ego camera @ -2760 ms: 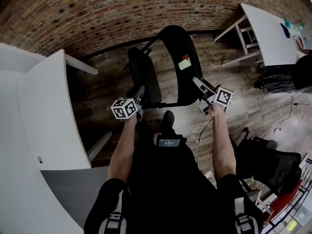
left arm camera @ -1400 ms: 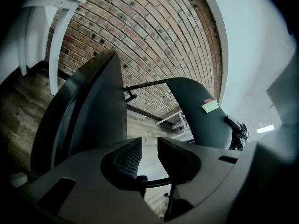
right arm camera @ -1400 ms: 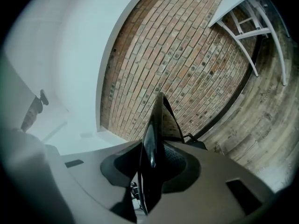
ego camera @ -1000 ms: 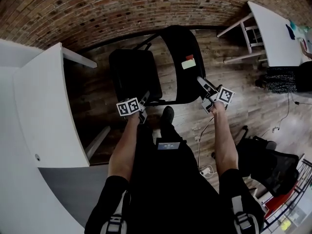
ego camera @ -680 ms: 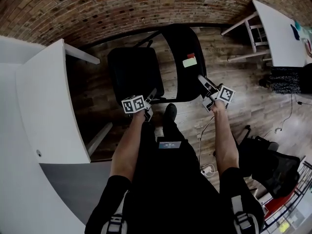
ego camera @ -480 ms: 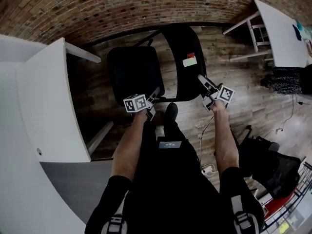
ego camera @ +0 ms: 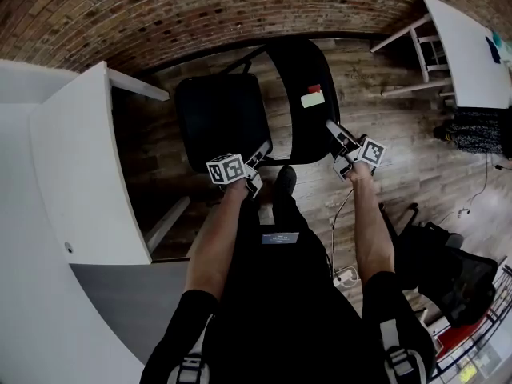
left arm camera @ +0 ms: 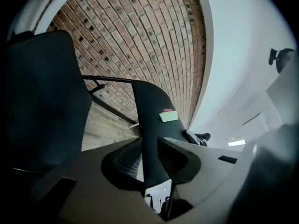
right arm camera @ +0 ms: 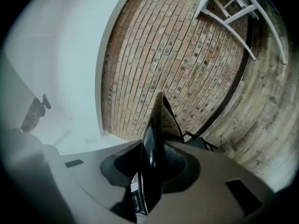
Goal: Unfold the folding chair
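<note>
Soft, even indoor light, with dim shade under the white flat-topped bench (ego camera: 88,158). The black folding chair (ego camera: 224,118) reads as a near-featureless dark mass. All views bow strongly at the edges; both gripper views have black corners and blurred foregrounds.

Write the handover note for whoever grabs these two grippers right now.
Left gripper: shut on the black curved backrest of the black folding chair.
Right gripper: shut on the backrest's opposite edge.
Chair: on the wooden plank floor by the brick wall. The black seat panel is spread out beside the backrest.
Done: chair looks largely opened.
Left: confirm the seat is fully down, steady the chair, release both.
</note>
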Demonstrator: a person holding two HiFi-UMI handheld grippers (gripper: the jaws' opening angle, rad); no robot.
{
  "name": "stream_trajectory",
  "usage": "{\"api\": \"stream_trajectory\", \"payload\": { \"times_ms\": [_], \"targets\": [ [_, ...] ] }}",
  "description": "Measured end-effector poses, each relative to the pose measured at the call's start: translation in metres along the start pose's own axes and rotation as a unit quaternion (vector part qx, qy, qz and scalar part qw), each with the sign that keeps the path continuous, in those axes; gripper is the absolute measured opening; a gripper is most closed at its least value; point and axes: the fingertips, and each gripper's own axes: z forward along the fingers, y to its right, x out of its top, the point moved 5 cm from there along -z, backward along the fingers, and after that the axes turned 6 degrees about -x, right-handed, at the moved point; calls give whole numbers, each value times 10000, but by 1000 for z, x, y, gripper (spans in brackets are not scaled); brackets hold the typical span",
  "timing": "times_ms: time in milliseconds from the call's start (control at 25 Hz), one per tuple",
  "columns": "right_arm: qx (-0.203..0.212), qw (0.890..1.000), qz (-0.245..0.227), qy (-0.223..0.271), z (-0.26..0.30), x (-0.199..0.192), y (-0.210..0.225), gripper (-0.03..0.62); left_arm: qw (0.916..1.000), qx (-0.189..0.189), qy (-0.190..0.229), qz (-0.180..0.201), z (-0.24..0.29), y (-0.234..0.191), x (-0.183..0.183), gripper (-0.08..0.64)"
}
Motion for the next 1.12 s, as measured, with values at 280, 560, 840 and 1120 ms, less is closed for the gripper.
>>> {"api": "stream_trajectory", "payload": {
  "times_ms": [280, 560, 840, 1120],
  "targets": [
    [59, 10000, 74, -17, 8, -10, 4, 113, 9992, -260, -270, -146, 28, 8, -23, 109],
    [58, 9999, 138, 10, 6, -10, 12, 113, 9988, 8, -315, -376, 12, -15, -38, 109],
    [101, 9998, 186, 41, 5, -8, 18, 114, 9967, 339, 21, -731, -19, -42, -40, 110],
    [241, 9994, 254, 20, 8, -15, 28, 114, 9968, 131, 139, -781, -14, -32, -49, 109]
  ]
}}
